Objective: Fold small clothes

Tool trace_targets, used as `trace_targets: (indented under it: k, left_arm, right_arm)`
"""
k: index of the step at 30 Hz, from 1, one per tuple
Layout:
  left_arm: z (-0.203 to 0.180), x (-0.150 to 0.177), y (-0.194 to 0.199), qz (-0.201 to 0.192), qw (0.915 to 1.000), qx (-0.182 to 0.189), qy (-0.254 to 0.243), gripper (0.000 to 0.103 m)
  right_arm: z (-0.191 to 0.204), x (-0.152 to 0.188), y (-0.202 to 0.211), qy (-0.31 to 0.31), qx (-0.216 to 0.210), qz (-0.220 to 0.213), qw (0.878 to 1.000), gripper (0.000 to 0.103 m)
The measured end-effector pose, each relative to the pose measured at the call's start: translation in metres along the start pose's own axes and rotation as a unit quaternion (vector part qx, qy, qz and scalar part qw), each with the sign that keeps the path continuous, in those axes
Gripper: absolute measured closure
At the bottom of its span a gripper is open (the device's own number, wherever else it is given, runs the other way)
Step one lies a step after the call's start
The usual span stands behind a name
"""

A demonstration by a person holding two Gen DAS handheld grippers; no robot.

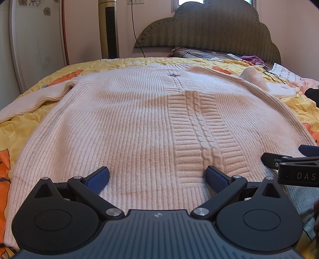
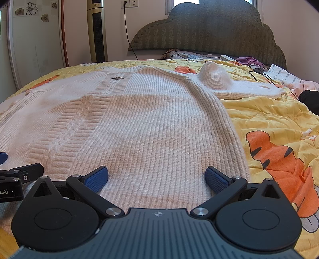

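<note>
Sweater [image 1: 139, 123], the pale pink knitted one, lies spread flat and face up on the bed, with its hem toward the cameras and its neck toward the headboard [image 1: 209, 29]. It covers most of the middle of the yellow quilt [image 2: 269, 115], which has orange tigers printed on it. A cable braid [image 1: 199, 123] runs up the middle of the front, and near the neck there is a small dark metal ornament [image 1: 174, 75]. The right sleeve [image 2: 229, 83] is bent at the shoulder and stretches out sideways over the quilt; the left sleeve [image 1: 30, 101] lies out to the other side, along the quilt edge.

Behind the bed, a tall tower fan [image 2: 97, 29] stands against the wall, and a black cable hangs from a wall socket [image 2: 129, 3]. Some crumpled cloth and a white remote control [image 2: 229, 57] lie at the head of the bed.

The left gripper [image 1: 157, 176] is just above the hem, left of the braid. Its blue pads are spread wide apart and nothing is between them. The right gripper [image 2: 156, 176] is over the hem near the right side seam, also wide apart with nothing held. The two tools are close beside each other; each one shows at the edge of the other's view.
</note>
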State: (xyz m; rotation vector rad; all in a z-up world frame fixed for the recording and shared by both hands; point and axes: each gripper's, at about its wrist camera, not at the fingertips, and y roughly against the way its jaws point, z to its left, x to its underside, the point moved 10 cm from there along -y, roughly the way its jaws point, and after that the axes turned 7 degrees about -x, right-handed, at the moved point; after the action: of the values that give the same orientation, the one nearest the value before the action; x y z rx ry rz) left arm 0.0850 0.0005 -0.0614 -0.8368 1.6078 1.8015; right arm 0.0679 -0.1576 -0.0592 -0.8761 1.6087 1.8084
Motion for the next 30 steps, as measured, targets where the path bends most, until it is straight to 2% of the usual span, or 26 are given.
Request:
trace_targets:
  k: [21,26,30]
  left_arm:
    - [-0.0017,0.0013,0.0033,-0.005,1.0,-0.007,0.002,0.0]
    - [-0.0002,-0.0015,0.0024,0.004,0.9998,-0.005,0.018,0.0]
    - [-0.0004,-0.0008,0.0007,0.01,0.9999,-0.005,0.003,0.0]
  right_arm:
    - [-0.0001,-0.0005,-0.0012,-0.001,0.0,0.0,1.0,0.0]
    - [0.0,-0.0004,-0.0013,-0.001,0.0,0.0,1.0,0.0]
    - [0.0002,-0.0002,-0.0013,-0.001,0.0,0.0,1.0,0.0]
